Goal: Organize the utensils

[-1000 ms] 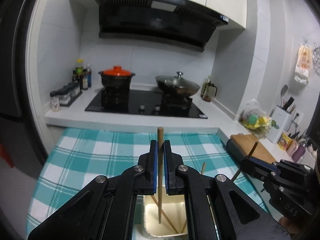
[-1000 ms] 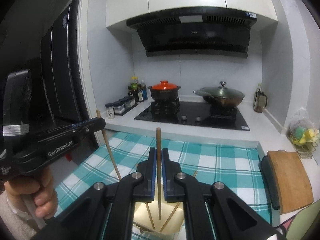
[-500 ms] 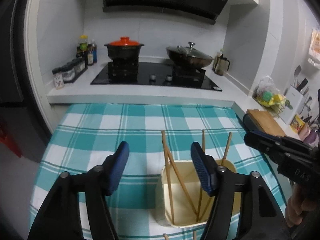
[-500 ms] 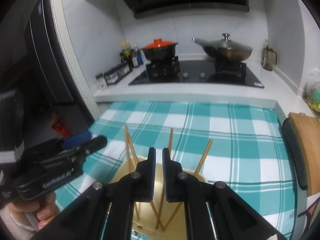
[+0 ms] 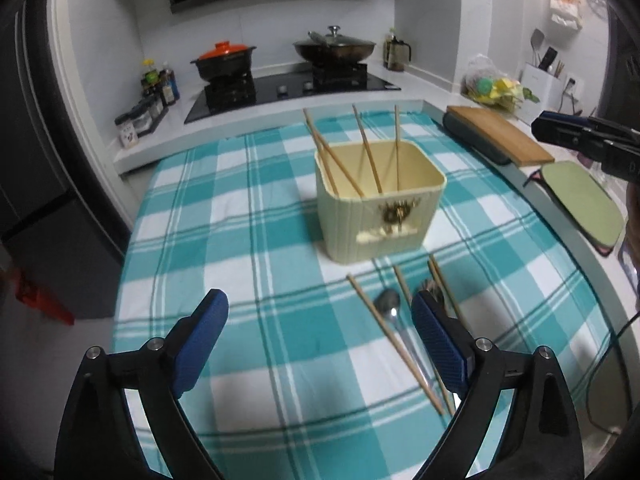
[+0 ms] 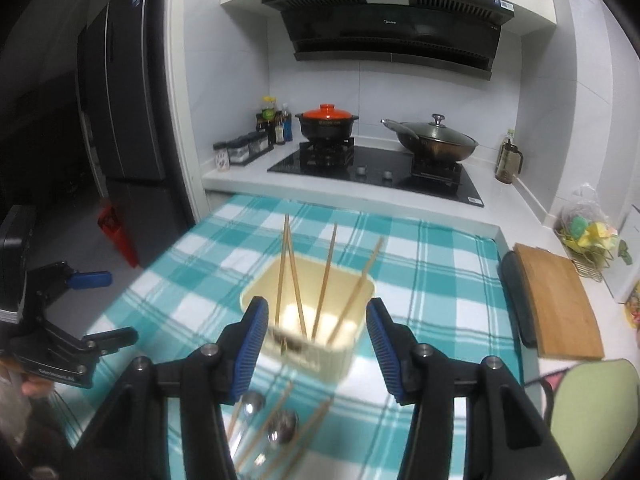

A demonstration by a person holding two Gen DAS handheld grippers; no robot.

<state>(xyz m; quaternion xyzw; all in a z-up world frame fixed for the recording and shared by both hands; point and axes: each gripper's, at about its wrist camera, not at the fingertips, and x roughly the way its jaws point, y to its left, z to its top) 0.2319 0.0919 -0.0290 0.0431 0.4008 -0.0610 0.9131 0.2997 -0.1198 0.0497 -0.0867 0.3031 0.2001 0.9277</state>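
While both sets of jaws are opening, neither has anything between its pads. The left gripper (image 5: 319, 334) hangs with its jaws wide apart over the checked cloth (image 5: 248, 240) on the bench; its right pad stands just beside a spoon (image 5: 390, 307) and loose chopsticks (image 5: 394, 340) lying flat on the cloth, their long axes running from the tub toward the camera, slanting right. The right gripper (image 6: 315, 340) has its jaws about half apart, framing the near wall of the tub (image 6: 320, 354) without touching it.

Only the left view shows the tub's (image 5: 380, 220) front face, with a dark emblem on it, and a fork-like head partly hidden behind the right pad; I cannot tell for sure what it is. It also shows the other gripper at the far right edge. Only the right view shows two spoon bowls (image 6: 282, 432) below the jaws, blurred, and the left gripper low at the left edge, held by a hand.

Four chopsticks (image 5: 370, 156) stand in the cream tub, tips down on its floor, upper ends leaning out above the rim toward the stove (image 5: 288, 90). Two of them cross near the left wall. A cutting board (image 6: 556, 300) lies to the right of the cloth.
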